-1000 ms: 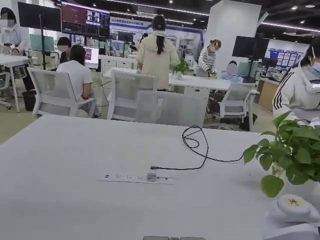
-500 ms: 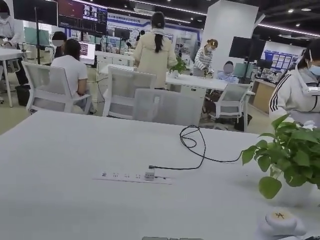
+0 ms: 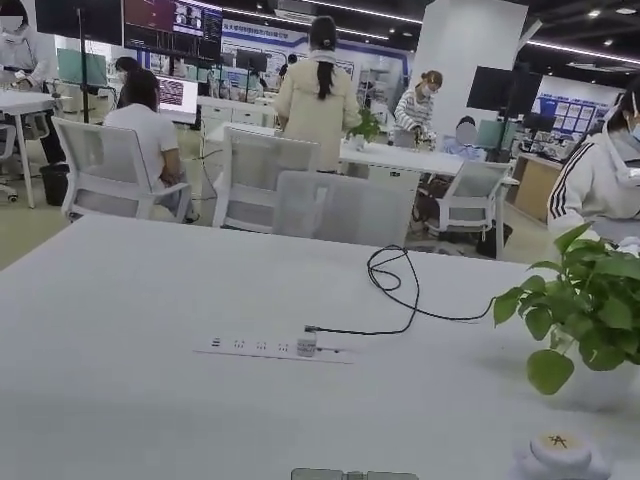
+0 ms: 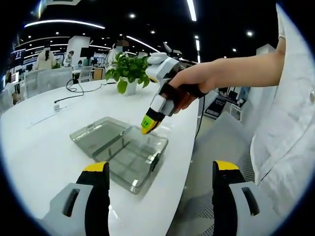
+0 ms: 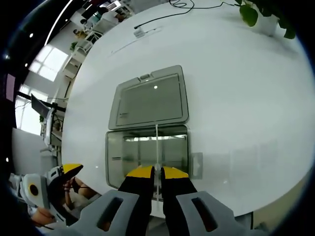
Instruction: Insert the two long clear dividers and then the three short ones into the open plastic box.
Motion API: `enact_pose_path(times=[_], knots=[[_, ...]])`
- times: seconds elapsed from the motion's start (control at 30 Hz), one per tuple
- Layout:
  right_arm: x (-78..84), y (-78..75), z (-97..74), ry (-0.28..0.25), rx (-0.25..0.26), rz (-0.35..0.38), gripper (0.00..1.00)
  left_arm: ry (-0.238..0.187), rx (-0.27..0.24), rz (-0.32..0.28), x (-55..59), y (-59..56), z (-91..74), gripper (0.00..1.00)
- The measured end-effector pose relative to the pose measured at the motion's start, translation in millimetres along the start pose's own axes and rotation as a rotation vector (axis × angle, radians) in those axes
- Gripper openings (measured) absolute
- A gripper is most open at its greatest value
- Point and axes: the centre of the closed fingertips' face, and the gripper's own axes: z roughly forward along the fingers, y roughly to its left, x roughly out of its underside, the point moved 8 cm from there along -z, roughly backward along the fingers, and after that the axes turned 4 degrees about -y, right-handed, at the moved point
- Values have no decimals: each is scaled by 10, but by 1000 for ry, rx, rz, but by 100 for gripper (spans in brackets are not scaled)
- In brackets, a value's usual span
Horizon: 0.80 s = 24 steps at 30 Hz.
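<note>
The open clear plastic box [image 5: 147, 152] lies near the table's front edge, its lid [image 5: 150, 96] folded flat behind it. My right gripper [image 5: 156, 172] is shut on a thin clear divider [image 5: 156, 142] that stands on edge across the box's middle. In the left gripper view the box [image 4: 123, 150] sits just ahead, and the right gripper [image 4: 147, 127], held in a hand, points down into it. My left gripper [image 4: 160, 167] is open and holds nothing, low at the table's edge. In the head view a gripper's white top [image 3: 558, 450] shows at the bottom right.
A potted plant [image 3: 580, 320] stands at the right of the white table [image 3: 120, 330]. A power strip [image 3: 270, 348] and a black cable [image 3: 400, 290] lie mid-table. Chairs and people are beyond the far edge. The box's edge [image 3: 350, 475] peeks in at the bottom.
In the head view, the gripper top at the bottom right has sunk lower and a little left. The camera has shifted slightly.
</note>
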Motion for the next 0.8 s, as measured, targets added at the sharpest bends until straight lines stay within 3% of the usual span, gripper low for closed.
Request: enact_pose_path(times=[0.53, 0.8], knots=[[-14, -10, 28, -3, -1, -7, 7, 4, 1, -6, 14, 1, 22, 88], [-23, 65, 41, 10, 16, -75, 7, 6, 0, -7, 25, -9, 20, 87]])
